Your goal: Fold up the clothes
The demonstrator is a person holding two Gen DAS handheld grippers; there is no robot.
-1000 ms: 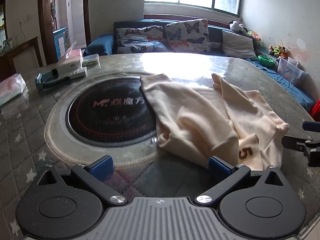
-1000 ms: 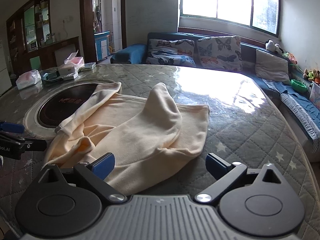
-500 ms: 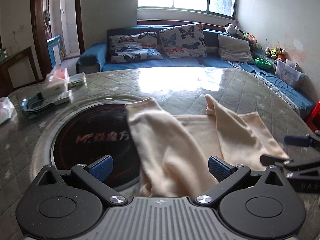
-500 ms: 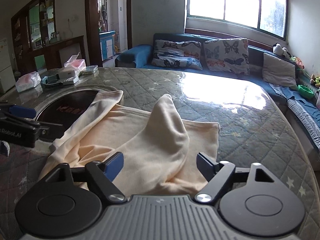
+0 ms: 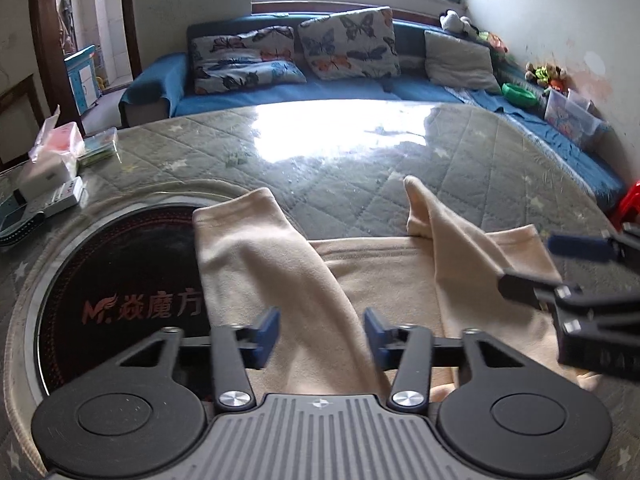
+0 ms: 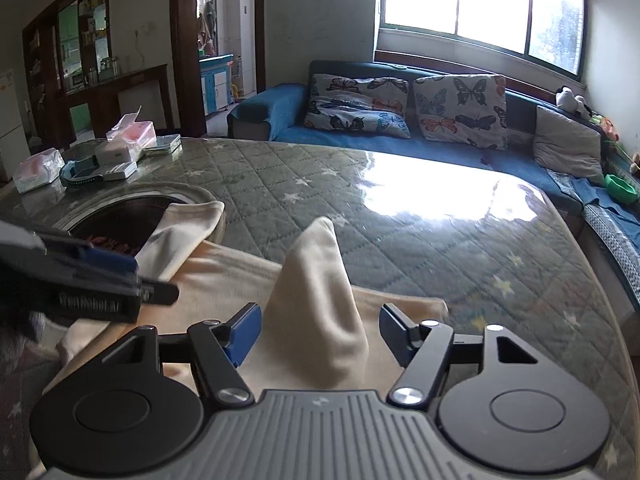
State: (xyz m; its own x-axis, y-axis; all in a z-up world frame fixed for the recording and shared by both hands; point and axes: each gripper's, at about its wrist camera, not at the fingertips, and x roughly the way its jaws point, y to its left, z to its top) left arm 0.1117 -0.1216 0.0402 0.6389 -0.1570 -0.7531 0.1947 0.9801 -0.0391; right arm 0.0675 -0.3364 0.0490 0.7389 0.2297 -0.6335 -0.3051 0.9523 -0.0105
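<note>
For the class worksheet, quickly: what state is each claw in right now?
Left claw: open, straddling a sleeve of the cream garment.
Right claw: open, straddling the other sleeve.

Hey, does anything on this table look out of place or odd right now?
The cream garment lies rumpled, one sleeve draped over the black cooktop set into the table. Nothing looks spilled or damaged.

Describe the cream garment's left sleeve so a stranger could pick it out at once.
Start at the quilted round table and find the black cooktop disc with red lettering set into it. The cream garment lies beside it; the left sleeve is the one draped over the disc's edge, its cuff end flat and broad, while the other sleeve rises to a point.
</note>
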